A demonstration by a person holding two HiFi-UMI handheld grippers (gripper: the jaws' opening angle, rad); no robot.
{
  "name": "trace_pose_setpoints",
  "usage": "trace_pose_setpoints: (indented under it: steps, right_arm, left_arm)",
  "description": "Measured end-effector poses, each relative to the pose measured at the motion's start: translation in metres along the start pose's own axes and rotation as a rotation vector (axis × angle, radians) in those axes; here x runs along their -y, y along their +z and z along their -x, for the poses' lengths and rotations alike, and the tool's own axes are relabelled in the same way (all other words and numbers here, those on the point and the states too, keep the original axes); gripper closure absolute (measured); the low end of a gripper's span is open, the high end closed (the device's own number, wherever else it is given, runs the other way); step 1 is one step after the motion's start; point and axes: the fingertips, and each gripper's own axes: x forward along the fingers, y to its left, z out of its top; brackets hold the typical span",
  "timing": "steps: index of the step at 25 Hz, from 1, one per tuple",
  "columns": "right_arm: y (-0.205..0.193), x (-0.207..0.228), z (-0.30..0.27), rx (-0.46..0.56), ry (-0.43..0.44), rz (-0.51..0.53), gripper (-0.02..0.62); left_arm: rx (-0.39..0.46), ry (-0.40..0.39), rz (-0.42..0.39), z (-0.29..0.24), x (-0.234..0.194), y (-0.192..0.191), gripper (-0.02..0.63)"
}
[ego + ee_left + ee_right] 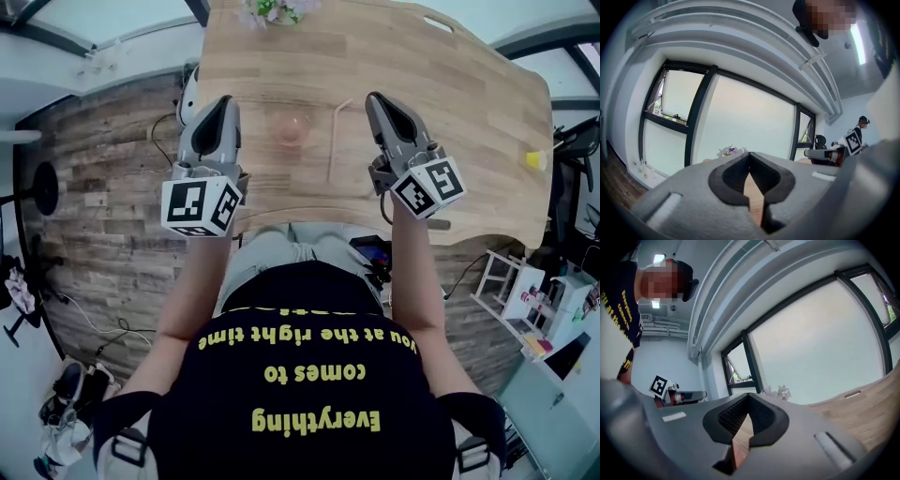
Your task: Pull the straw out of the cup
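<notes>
Judging the stage: the straw (335, 141) lies flat on the table (469, 112), just right of the cup (291, 129) and apart from it. The pull looks done, and what remains is a tidy finish.
Left gripper (221, 105): jaws together with nothing between them; only bare wood shows through the slit under the pads. It is held up over the near side of the table, left of the cup, pointing about level.
Right gripper (380, 98): jaws likewise together and empty. It is held up on the near side, right of the straw and clear of it.
Cup state: upright, pinkish and see-through, between the two grippers. As far as the head view shows, nothing stands in it.
Straw lie: it runs near to far, with its far end kinked to the right, and sits well in from every table edge.
Doing it well: hold both grippers high and away from the rim. A light cup like this would probably tip at a small knock.
Avoid: a low sweep across the wood. The straw looks light enough to roll or skid off line.
Check: straw wholly out, cup standing, both jaws empty.
Surroundings: the flowers (272, 9) at the far edge are well apart and should not matter.
</notes>
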Motion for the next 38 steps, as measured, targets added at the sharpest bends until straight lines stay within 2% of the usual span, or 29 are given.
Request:
trace_pose_setpoints:
  steps: [5,11,20,38]
  right_arm:
    - [0.039,-0.012,0.009,0.111,0.014,-0.051,0.589]
    - [0.069,-0.021,0.023,0.18,0.001,0.002,0.589]
    - [0.085,-0.034,0.03,0.209,-0.028,0.089,0.589]
    - [0.081,-0.051,0.031,0.208,-0.071,0.15,0.589]
  left_arm:
    - [0.027,0.002,-0.015,0.008,-0.002,0.013,0.606]
    - [0.048,0.011,-0.029,0.016,-0.003,0.025,0.606]
    - [0.072,0.015,-0.039,0.025,-0.006,0.04,0.606]
    - [0.071,0.012,-0.042,0.034,-0.004,0.042,0.606]
